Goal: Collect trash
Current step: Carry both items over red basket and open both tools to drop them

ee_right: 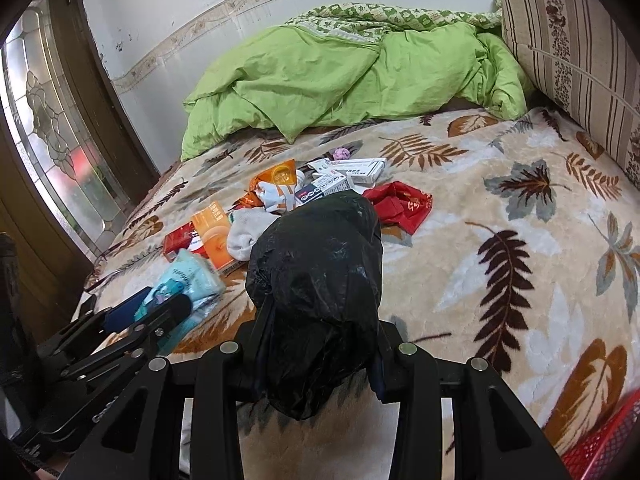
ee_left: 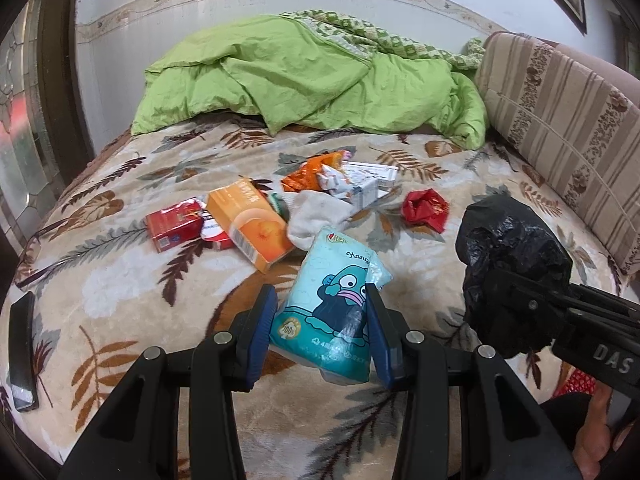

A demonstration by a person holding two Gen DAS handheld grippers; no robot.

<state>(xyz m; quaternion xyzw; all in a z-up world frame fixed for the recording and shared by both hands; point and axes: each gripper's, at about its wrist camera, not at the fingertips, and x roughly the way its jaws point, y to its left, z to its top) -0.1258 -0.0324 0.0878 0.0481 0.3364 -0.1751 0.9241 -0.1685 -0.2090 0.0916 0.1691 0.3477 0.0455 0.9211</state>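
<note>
Far left on the bed [ee_left: 120,312], a dark phone-like slab [ee_left: 22,352] lies flat near the edge, out of the action. Next comes the litter pile: a red carton [ee_left: 174,226] tucked against an orange box [ee_left: 250,226] with a barcode on its end, a white sock [ee_left: 316,216] draped over them, then an orange wrapper [ee_left: 314,170] and white cartons [ee_left: 370,184] whose print is too small to read. Your left tool [ee_left: 320,316] has its blue pads clamped on the blue tissue pack [ee_left: 332,312], holding it just above the blanket. The cartoon face points up at the camera, "Hang" runs along the top, and a "100%" seal sits low. It looks picked first because it lay nearest. Moving right, a crumpled red wrapper [ee_left: 424,210] sits alone, apart from the pile. Then your right tool [ee_right: 316,344] is closed on the bunched black trash bag [ee_right: 316,280], which is still wadded with no mouth showing. It needs opening before the pack can go in. From the left wrist view you can read "DAS" on that right tool's body. At the far right corner, a red mesh basket [ee_right: 600,448] peeks in.
</note>
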